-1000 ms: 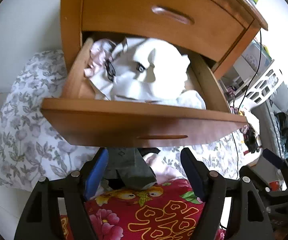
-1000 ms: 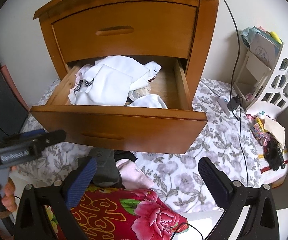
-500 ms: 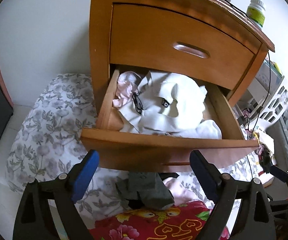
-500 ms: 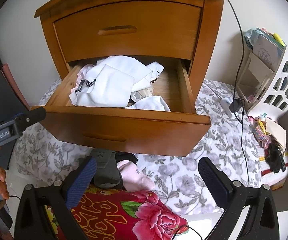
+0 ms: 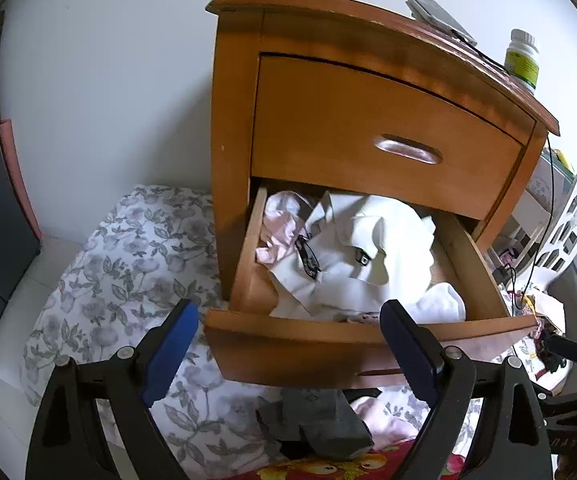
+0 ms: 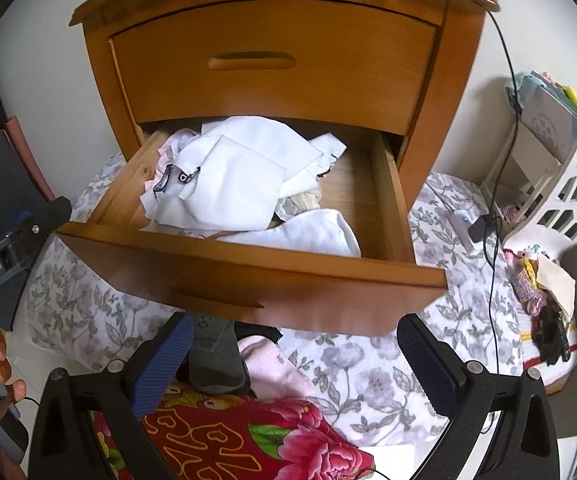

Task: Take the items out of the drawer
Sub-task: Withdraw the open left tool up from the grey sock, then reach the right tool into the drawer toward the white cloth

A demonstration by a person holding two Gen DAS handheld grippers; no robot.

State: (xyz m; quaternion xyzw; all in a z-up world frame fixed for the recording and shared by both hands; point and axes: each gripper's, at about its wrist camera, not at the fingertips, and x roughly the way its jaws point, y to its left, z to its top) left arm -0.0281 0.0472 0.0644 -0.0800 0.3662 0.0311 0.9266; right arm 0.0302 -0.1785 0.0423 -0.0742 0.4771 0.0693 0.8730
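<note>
The lower drawer of a wooden nightstand stands pulled out. A crumpled white garment with black clips fills it, with a pink cloth at its left end. My left gripper is open in front of the drawer's left half with nothing between its fingers. My right gripper is open too, below the drawer front. A grey garment and a pink item lie on the floor under the drawer, beside a red flowered cloth.
The upper drawer is shut. A pill bottle and a flat device rest on the nightstand top. A grey-flowered sheet covers the floor. At the right stand a white rack, a black cable and small clutter.
The left gripper drew back and tilted up, so the whole nightstand now shows. Its jaws widened, and the grey garment that lay between them now sits below. The right gripper edged closer.
</note>
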